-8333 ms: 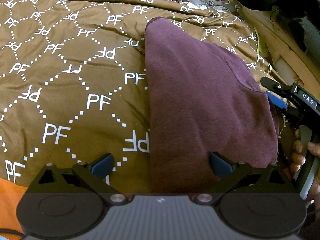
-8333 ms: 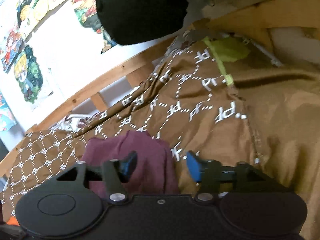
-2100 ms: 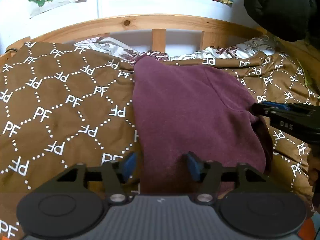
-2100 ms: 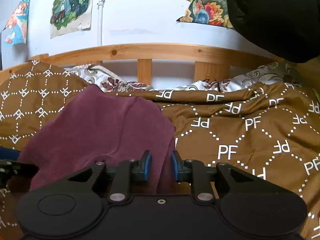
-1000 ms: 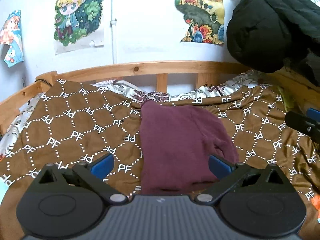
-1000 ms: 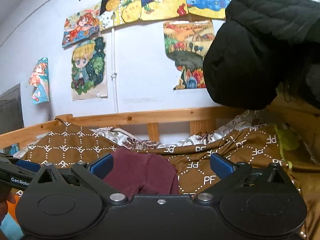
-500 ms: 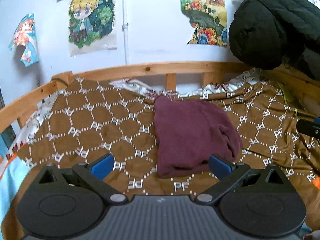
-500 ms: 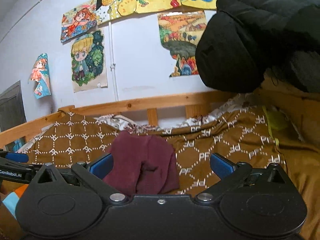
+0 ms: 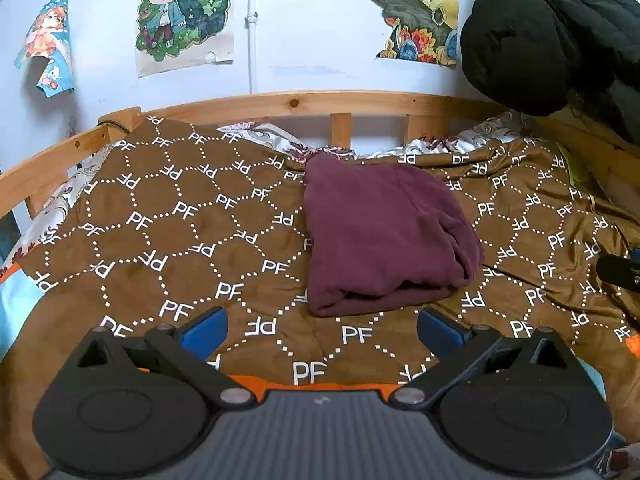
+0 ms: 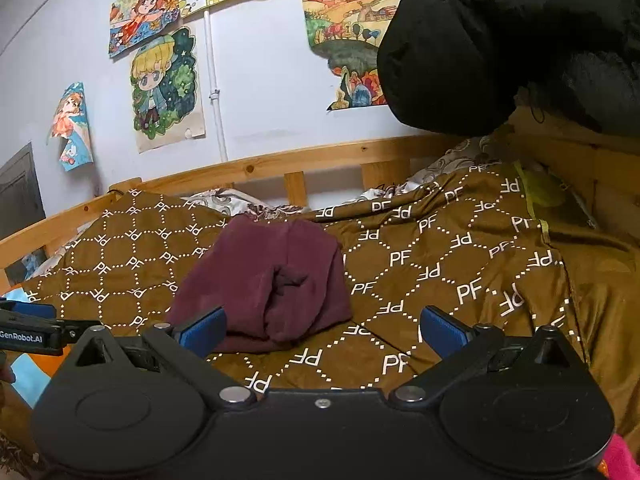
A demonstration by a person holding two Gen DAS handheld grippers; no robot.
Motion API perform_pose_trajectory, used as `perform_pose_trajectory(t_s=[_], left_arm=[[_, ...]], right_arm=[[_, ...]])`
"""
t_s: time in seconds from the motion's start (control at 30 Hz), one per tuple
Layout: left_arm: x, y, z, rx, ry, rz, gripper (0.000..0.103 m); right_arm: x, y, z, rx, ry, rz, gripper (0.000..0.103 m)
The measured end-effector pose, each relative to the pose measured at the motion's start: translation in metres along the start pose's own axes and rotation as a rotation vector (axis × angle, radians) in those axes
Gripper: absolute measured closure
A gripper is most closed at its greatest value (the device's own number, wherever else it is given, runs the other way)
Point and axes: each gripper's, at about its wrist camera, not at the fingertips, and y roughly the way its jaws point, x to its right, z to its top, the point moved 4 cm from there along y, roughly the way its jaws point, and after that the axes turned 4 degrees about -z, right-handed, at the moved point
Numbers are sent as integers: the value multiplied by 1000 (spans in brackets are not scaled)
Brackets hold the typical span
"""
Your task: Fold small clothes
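Maroon garment (image 9: 384, 236) lay folded into a compact bundle on the brown patterned bedspread (image 9: 168, 236), ahead of both tools and touching neither. Its near edge showed stacked folded layers; from the right wrist view (image 10: 268, 280) a puckered crease sat on its front face.

Left tool (image 9: 320, 328) was spread wide, blue pads apart, gripping nothing. The garment lay beyond its tips, slightly toward its right finger. Right tool (image 10: 322, 326) was likewise spread wide and empty, with the garment ahead and nearer its left finger.

The left tool also appeared at the left margin of the right wrist view, well clear of the garment.

Beyond the garment ran a wooden bed rail (image 9: 280, 104), with drawings (image 9: 184, 12) fixed to the wall above. A black padded coat (image 10: 512, 44) hung to the right of both tools.
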Motion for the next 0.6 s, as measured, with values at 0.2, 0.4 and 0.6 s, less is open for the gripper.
perform_pose_trajectory(t_s=[0.2,0.4,0.6], left_arm=[[0,1,-1,-7,2,5,1],[0,1,-1,-7,4,5,1],[0,1,-1,-5,8,8,1]], right_arm=[[-2,0,-1,-5,-7,4,1],[-1,0,1,-4,-2,0,1],[0,1,1,-4,1,-2,1]])
